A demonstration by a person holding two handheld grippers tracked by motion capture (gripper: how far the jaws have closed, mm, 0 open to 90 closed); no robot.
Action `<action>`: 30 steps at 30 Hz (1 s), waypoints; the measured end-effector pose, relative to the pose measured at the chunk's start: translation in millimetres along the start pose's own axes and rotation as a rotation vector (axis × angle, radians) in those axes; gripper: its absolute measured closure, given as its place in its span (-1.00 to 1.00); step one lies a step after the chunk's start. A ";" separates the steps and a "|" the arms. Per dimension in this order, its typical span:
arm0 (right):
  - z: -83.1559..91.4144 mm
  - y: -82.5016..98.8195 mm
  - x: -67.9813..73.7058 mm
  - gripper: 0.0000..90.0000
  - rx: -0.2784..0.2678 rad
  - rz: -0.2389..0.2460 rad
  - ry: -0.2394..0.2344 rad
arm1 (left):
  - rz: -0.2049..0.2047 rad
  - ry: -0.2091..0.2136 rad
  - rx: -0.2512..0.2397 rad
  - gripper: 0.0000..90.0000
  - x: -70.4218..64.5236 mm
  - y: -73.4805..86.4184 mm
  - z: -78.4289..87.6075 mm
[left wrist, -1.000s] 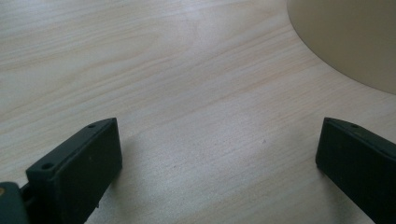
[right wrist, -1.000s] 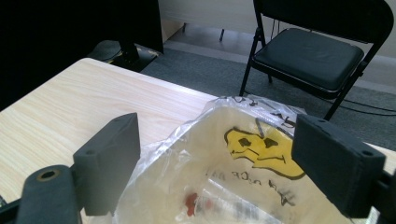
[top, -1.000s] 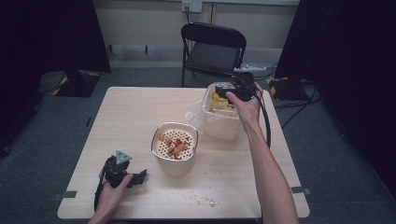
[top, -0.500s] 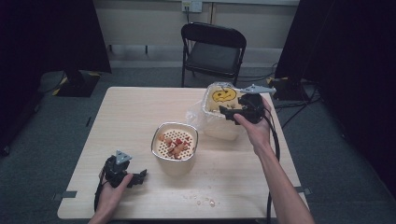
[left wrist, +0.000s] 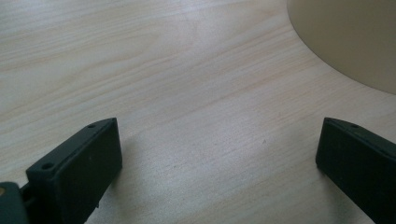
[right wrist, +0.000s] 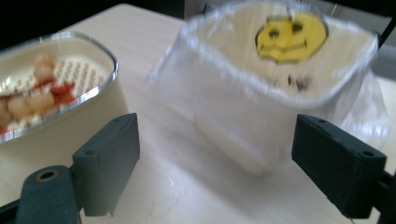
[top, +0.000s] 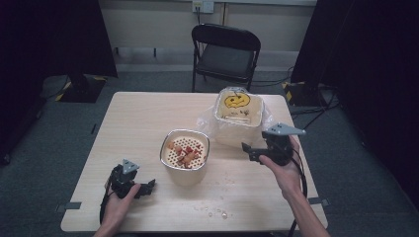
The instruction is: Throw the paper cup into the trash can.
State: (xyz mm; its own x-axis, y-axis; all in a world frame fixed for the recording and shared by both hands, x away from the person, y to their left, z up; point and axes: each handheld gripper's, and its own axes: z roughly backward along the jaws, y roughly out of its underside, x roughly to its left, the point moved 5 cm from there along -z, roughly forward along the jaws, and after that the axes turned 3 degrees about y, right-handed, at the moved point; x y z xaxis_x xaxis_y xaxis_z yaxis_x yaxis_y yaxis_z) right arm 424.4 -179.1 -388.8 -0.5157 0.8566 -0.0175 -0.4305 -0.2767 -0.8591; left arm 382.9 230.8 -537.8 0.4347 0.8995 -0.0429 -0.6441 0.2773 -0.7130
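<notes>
With its jaws spread and empty, the right gripper (top: pixel 252 150) hangs near the bag-lined bin (top: pixel 239 116) and the strainer pot (top: pixel 185 157) of food scraps at mid-table, so a low sweep could snag the liner or tip either.

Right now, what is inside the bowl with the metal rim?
The bowl holds a perforated white insert with red and pale food pieces on it. What lies beneath the insert is covered.
</notes>
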 end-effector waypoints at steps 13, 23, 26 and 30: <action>5.3 91.6 -17.2 -0.67 0.108 -0.063 0.053 | 0.000 0.000 0.000 -1.00 0.0 0.0 0.0; -10.1 145.6 -28.3 -0.67 0.214 -0.042 0.141 | 0.002 0.000 -0.002 -1.00 -0.1 -0.1 -0.2; -14.2 152.6 -27.7 -0.67 0.237 -0.044 0.151 | 0.000 0.001 0.000 -1.00 0.0 0.0 -0.1; -18.1 155.8 -25.9 -0.71 0.224 -0.031 0.161 | 0.002 0.000 -0.002 -1.00 -0.2 -0.1 -0.2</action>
State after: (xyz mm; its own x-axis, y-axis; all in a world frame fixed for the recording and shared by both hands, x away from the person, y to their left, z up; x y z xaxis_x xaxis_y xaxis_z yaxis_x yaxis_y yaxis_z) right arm 384.1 -236.6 -531.4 -0.3827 0.9195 -0.0897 -0.6066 -0.3233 -0.7263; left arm 383.0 230.6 -537.9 0.4331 0.9002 -0.0446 -0.6437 0.2743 -0.7145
